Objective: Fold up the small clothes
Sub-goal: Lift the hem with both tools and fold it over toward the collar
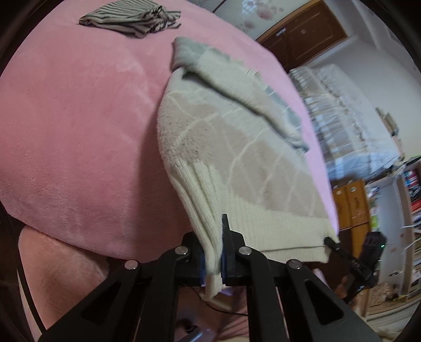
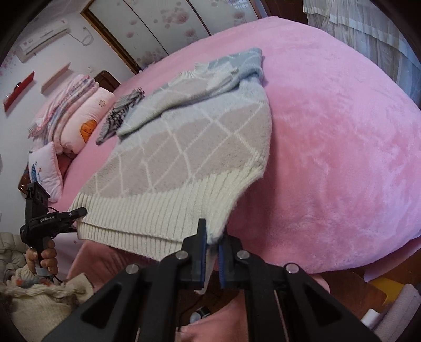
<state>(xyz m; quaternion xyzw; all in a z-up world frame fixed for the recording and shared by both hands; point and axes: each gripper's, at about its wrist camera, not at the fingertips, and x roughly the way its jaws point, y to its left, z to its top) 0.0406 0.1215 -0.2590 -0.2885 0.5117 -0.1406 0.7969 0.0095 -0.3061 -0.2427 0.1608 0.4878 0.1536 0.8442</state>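
A knitted sweater (image 1: 231,147) in cream, beige and pale blue with a white diamond pattern lies on the pink blanket, its sleeves folded across the body. My left gripper (image 1: 214,252) is shut on the left corner of its ribbed cream hem, which is lifted off the bed. My right gripper (image 2: 211,242) is shut on the other corner of the hem of the sweater (image 2: 189,147). Each gripper shows in the other's view, the right gripper (image 1: 332,242) at the far hem corner and the left gripper (image 2: 79,211) held by a hand.
A striped grey garment (image 1: 131,18) lies folded at the far side of the pink blanket (image 1: 79,131). Pillows and folded quilts (image 2: 71,110) are stacked at the head of the bed. A curtain (image 1: 342,110), shelves and a wooden cabinet (image 1: 350,205) stand beyond the bed's edge.
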